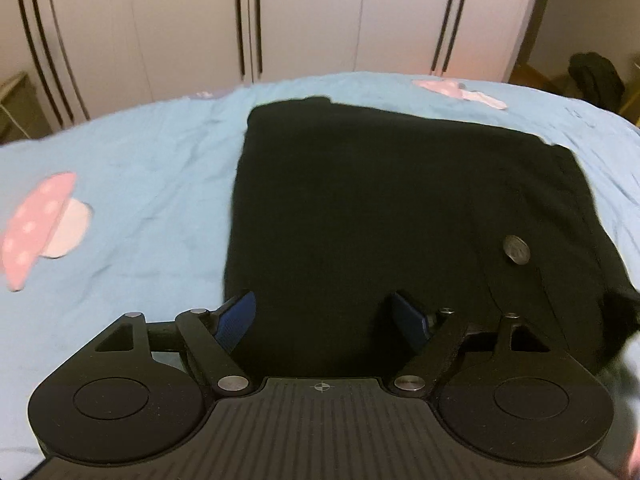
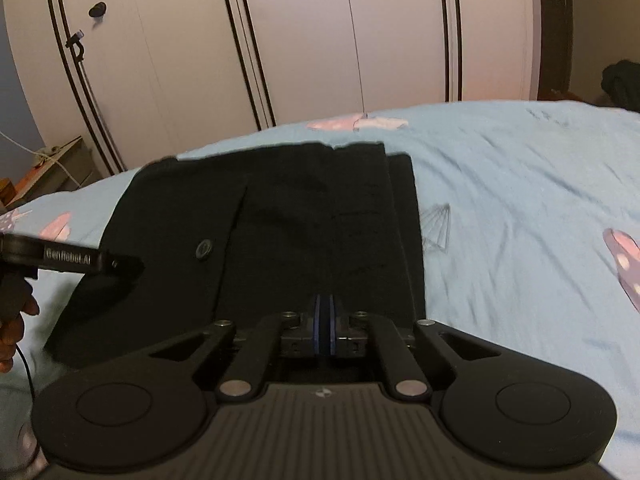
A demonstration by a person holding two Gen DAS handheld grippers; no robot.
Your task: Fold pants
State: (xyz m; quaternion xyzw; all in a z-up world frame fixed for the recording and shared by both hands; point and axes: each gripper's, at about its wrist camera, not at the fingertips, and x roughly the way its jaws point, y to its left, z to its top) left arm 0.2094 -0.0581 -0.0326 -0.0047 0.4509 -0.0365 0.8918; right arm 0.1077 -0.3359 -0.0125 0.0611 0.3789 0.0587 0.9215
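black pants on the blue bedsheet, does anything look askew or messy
Mostly tidy: the black folded pants lie flat on the light blue mushroom-print bedsheet. One thing stands out: at the far edge, the layers do not line up, leaving a stepped corner in the right wrist view. The sheet is wrinkled. No damage shows.

I count one pair of black pants lying folded on one light blue bedsheet, with one round button showing on the cloth at the right of the left wrist view. I hold two grippers: my left gripper and my right gripper, each with two blue-padded fingers. In the left wrist view I count three pink mushroom prints on the sheet. Behind the bed stands one white wardrobe.
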